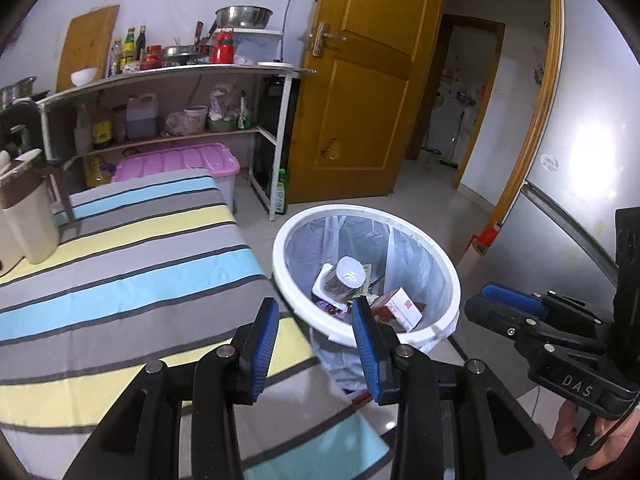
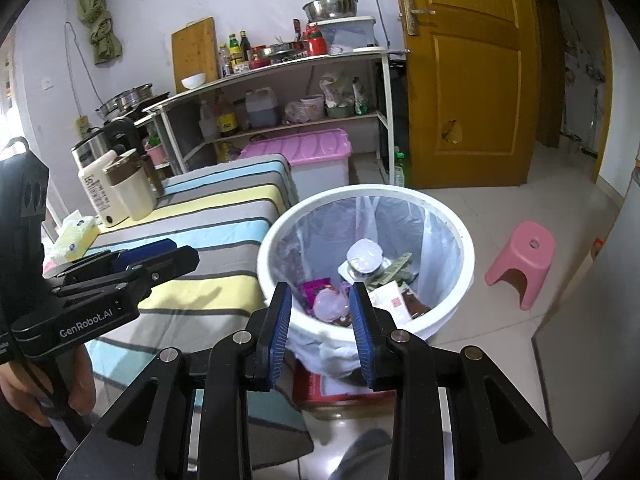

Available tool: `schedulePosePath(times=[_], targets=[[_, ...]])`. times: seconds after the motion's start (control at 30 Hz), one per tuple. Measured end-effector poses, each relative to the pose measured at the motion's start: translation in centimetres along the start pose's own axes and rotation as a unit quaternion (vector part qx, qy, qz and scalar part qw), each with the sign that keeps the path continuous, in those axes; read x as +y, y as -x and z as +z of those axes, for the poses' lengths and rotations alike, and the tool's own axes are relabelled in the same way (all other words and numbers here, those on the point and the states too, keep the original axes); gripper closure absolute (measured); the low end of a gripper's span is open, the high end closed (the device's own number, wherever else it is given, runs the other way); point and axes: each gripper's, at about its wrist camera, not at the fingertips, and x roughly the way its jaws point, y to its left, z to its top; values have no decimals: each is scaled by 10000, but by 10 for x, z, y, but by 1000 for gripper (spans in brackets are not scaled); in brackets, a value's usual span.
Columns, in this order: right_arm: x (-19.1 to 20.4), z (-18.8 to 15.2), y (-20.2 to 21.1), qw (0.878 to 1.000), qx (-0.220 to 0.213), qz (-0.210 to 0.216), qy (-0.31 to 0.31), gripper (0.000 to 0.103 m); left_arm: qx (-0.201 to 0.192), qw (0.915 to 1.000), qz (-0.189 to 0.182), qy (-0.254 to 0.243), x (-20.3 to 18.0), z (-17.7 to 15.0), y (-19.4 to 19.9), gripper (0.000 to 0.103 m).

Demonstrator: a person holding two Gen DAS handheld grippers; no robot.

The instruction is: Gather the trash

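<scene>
A white trash bin (image 1: 448,272) with a clear liner stands on the floor beside the striped table. It holds a paper cup (image 1: 346,278), a red and white carton (image 1: 402,306) and wrappers. My left gripper (image 1: 316,312) is open and empty, above the table's corner at the bin's near rim. My right gripper (image 2: 320,300) is open and empty, just above the bin's near rim (image 2: 276,232); the cup (image 2: 364,256), a carton (image 2: 390,298) and a pink wrapper (image 2: 320,292) lie below it. Each gripper shows in the other's view: the right (image 1: 508,304), the left (image 2: 160,252).
The striped tablecloth (image 1: 132,256) covers the table at left, with a cream kettle (image 2: 128,188) and a tissue pack (image 2: 76,236) on it. A kitchen rack (image 1: 168,92), a pink-lidded box (image 1: 180,162), a wooden door (image 1: 360,80), a fridge (image 1: 580,140) and a pink stool (image 2: 522,260) surround the bin.
</scene>
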Motion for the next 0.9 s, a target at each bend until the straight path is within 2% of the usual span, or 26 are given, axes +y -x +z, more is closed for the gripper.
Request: schedulePosePath(times=[0.4, 0.9], targets=[[24, -27, 33, 9998, -83, 75, 150, 71, -191, 9994, 266, -104, -4, -26, 47, 65], [32, -44, 66, 9994, -234, 75, 229, 71, -217, 9988, 419, -104, -7, -47, 73, 65]])
